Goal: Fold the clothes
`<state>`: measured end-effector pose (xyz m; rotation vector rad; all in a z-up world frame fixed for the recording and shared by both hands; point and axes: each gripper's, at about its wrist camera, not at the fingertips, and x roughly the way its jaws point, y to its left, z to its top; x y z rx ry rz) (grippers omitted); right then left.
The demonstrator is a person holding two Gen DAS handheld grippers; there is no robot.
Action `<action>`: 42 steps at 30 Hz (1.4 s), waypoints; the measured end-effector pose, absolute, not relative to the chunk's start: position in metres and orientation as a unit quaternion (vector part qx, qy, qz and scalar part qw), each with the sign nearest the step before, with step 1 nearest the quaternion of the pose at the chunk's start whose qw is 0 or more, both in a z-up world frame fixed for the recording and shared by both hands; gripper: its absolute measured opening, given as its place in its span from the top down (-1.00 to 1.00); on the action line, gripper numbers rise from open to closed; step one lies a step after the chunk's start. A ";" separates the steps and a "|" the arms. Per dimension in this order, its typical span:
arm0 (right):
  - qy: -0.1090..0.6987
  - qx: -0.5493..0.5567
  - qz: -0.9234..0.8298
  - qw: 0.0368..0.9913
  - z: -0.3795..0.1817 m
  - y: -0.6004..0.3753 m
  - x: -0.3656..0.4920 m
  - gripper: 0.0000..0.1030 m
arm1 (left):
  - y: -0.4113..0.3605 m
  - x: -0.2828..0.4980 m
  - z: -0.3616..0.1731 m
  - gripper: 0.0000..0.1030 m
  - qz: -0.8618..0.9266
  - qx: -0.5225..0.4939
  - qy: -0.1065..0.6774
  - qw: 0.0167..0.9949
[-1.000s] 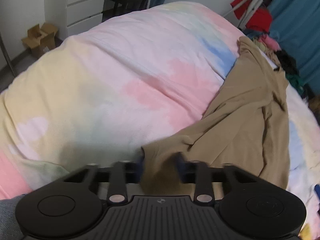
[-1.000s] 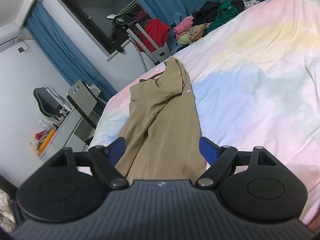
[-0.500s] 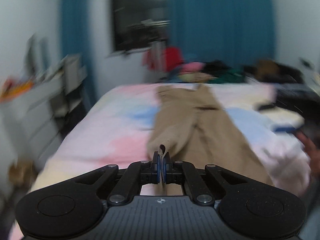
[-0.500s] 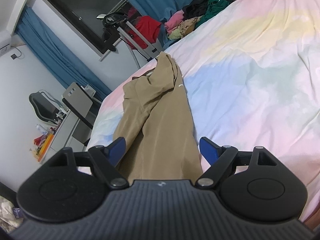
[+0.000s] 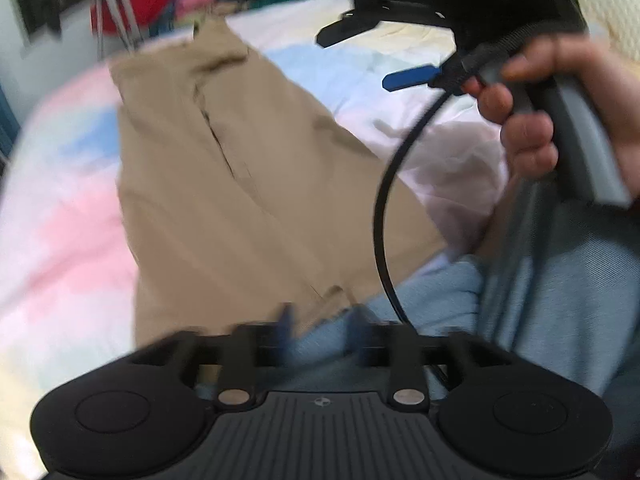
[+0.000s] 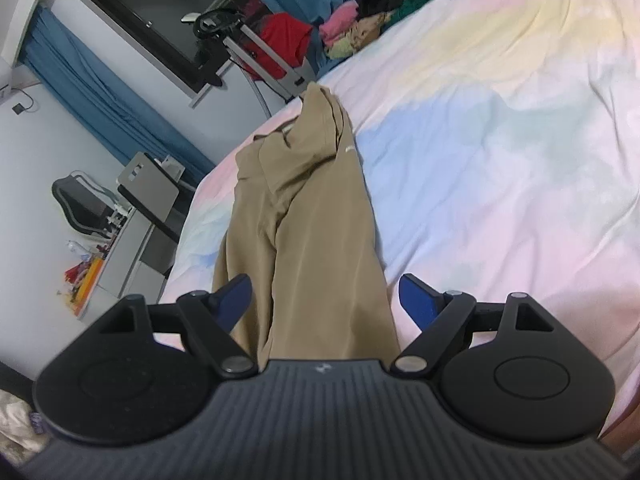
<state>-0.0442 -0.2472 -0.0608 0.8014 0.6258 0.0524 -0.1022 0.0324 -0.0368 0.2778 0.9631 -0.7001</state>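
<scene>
Tan trousers (image 5: 240, 184) lie lengthwise on a pastel bedspread (image 5: 60, 216), legs toward me. My left gripper (image 5: 320, 322) is blurred, open and empty, just past the near hem above blue denim. The right gripper (image 5: 408, 80) shows in the left wrist view, held in a hand at upper right. In the right wrist view the trousers (image 6: 316, 224) run away from my right gripper (image 6: 326, 294), which is open and hovers over the near legs, apart from the cloth.
A pile of clothes (image 6: 376, 20) sits at the far end of the bedspread (image 6: 500, 160). A stand with a red cloth (image 6: 280, 46), a window, blue curtains and a desk (image 6: 132, 236) with a chair line the room's left side.
My left gripper was shut on the trouser hem half a second ago; it has opened, let go and swung right and down. The right gripper has barely moved.
</scene>
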 end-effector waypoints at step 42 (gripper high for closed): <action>0.482 0.373 0.117 0.784 -0.093 -0.199 -0.075 -0.12 | 0.117 -0.035 -0.084 0.81 -0.229 -0.134 0.555 0.789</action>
